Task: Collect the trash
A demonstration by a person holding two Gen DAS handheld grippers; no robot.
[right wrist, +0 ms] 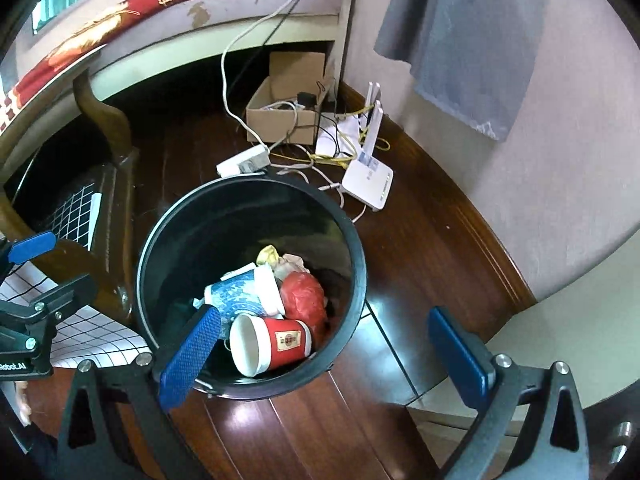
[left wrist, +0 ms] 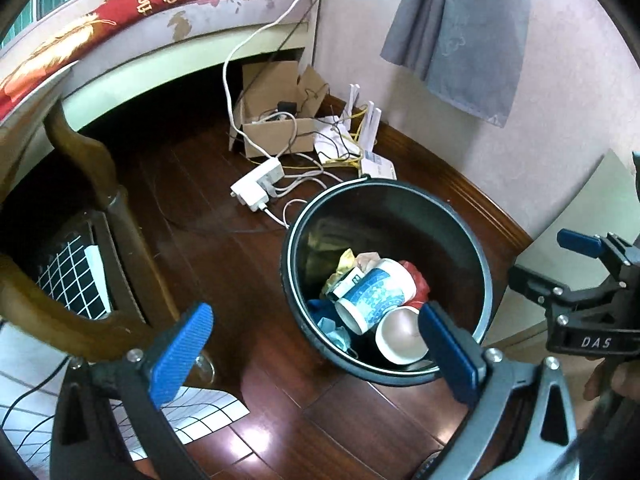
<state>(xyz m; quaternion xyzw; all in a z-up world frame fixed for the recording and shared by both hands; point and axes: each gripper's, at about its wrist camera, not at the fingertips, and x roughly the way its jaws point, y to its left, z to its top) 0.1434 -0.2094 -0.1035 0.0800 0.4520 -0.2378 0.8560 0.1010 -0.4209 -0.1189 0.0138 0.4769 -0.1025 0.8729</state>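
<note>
While both tongs hang spread and empty over the bin, a careless dip could tip it, spilling cups.

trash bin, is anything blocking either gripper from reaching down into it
Nothing visible does. The round black trash bin stands open with no lid, and both the left gripper and the right gripper hang open and empty above its near rim. Inside lie a red paper cup and a blue patterned paper cup.

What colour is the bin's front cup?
Red with a white inside, clearest in the right wrist view.
</note>
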